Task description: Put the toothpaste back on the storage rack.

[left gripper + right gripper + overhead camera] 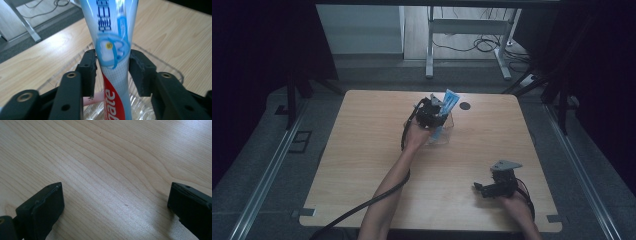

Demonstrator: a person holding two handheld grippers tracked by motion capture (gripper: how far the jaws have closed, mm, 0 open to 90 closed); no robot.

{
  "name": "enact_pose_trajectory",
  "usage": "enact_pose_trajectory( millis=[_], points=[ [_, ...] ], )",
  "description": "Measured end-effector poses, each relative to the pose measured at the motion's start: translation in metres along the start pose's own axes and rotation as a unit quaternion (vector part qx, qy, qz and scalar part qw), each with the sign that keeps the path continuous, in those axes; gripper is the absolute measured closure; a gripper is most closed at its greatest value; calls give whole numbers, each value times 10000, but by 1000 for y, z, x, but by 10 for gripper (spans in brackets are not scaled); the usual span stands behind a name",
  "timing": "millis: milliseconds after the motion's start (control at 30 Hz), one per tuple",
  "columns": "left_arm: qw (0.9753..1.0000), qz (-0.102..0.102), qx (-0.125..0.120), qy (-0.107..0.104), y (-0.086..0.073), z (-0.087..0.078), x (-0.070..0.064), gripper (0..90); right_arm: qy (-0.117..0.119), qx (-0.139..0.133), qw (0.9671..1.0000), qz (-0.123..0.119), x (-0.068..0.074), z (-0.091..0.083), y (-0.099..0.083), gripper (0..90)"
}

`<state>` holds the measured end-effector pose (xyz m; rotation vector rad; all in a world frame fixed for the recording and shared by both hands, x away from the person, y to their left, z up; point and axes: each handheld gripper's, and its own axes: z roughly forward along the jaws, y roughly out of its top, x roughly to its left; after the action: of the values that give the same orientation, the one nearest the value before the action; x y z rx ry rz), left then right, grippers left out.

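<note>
A blue, white and red toothpaste tube (448, 104) (112, 37) stands nearly upright in my left gripper (432, 113) (112, 65), whose jaws press on both of its sides. Below it lies a clear plastic tray (444, 137) (173, 71) at the far middle of the wooden table (372, 145). Something pink (93, 100) lies inside the tray under the left jaw. My right gripper (481, 188) (115, 195) rests low over bare wood near the front right, jaws wide apart with nothing between them.
A small black round mark (465, 105) sits on the table just right of the tray. Beyond the far edge stand white desk legs (430, 50) and loose cables (482, 45) on the floor. A black cable (362, 207) trails along the left forearm.
</note>
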<state>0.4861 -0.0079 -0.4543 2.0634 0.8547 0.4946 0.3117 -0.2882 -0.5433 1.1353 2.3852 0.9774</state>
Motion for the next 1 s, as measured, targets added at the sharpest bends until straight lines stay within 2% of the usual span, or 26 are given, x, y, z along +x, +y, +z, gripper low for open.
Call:
enact_pose_trajectory(
  millis=[133,333,500,600,833,1000],
  points=[
    [9997,-77,-158,-139,4,-7,1,506,-4,-2,10000,-7,0,0,0,3],
    [9995,-113,-149,-270,5,-10,-1,387,-7,-2,10000,-8,0,0,0,2],
    [9985,-337,-90,-422,6,-14,0,288,-6,-2,10000,-5,0,0,0,2],
    [9969,-488,-36,-623,6,-16,0,220,-5,-2,10000,-5,0,0,0,3],
    [9963,-447,-50,-735,7,-25,-4,146,-6,-4,10000,-5,0,0,0,3],
    [9959,-416,-44,-796,6,-32,-9,130,-7,-3,10000,-5,0,0,0,2]
  ],
)
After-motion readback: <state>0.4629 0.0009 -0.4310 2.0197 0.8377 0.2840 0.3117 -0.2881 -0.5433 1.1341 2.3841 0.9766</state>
